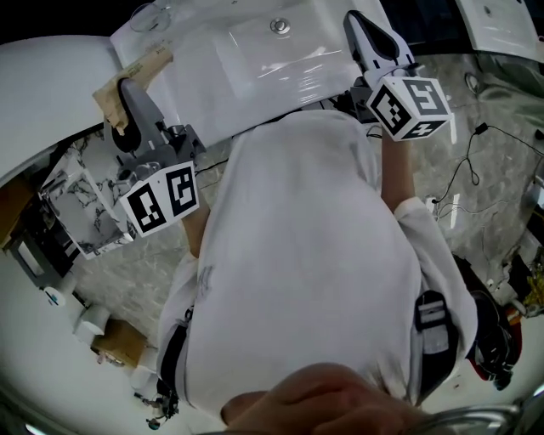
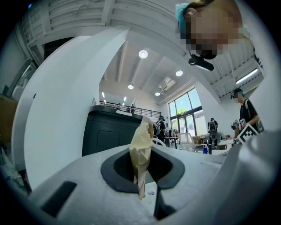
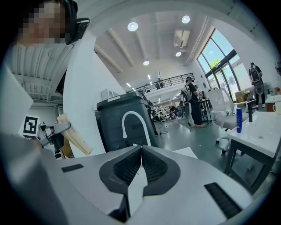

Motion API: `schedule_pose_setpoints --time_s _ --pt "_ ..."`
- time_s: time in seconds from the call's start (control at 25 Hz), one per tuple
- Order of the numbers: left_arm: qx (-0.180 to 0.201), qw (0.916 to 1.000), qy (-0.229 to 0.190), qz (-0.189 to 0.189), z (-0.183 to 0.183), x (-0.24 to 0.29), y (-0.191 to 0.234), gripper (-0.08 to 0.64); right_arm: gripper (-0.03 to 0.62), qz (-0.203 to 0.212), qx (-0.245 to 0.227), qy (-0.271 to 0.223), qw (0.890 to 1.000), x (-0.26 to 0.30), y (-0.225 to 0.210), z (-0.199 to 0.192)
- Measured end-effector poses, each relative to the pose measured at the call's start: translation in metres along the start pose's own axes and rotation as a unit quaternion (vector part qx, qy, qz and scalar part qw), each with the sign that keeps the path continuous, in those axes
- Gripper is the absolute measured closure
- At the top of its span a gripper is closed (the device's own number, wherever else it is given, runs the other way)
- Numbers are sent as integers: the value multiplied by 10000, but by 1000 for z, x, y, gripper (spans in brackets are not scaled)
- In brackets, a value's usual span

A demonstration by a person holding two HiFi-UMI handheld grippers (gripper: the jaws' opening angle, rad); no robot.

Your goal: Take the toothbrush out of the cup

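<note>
The toothbrush [image 2: 141, 147], a long flat piece in tan paper wrapping, is out of the cup and clamped between the jaws of the left hand-held gripper [image 2: 144, 169], its upper end sticking up past them. In the head view it lies slantwise over the left edge of the white washbasin surface [image 1: 255, 64], well apart from the clear cup [image 1: 153, 15], which stands at the surface's far left corner. The right hand-held gripper [image 3: 141, 160] has its ribbed jaws pressed together with nothing between them, and it hovers over the basin's right side. The person's white shirt [image 1: 297, 255] fills the middle of the head view.
</note>
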State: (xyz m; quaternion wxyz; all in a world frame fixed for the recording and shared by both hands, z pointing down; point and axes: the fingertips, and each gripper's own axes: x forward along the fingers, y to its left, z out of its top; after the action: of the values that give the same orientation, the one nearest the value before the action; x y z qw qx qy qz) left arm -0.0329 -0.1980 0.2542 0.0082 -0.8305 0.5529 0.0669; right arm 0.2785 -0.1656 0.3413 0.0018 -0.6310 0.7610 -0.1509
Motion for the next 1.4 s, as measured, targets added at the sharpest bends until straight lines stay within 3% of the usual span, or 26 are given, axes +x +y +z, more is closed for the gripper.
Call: schedule_pose_setpoints --time_s 0.32,0.72,1.4 --pt "-9 10000 -45 -75 5 -21 15 518 577 -161 -16 10 9999 -9 23 -6" --pt "-120 9993 244 -244 4 -58 39 518 577 -225 74 192 9995 -25 74 -23" --pt "-97 9941 865 -647 -39 -98 36 518 577 -560 520 477 9959 -76 95 -88"
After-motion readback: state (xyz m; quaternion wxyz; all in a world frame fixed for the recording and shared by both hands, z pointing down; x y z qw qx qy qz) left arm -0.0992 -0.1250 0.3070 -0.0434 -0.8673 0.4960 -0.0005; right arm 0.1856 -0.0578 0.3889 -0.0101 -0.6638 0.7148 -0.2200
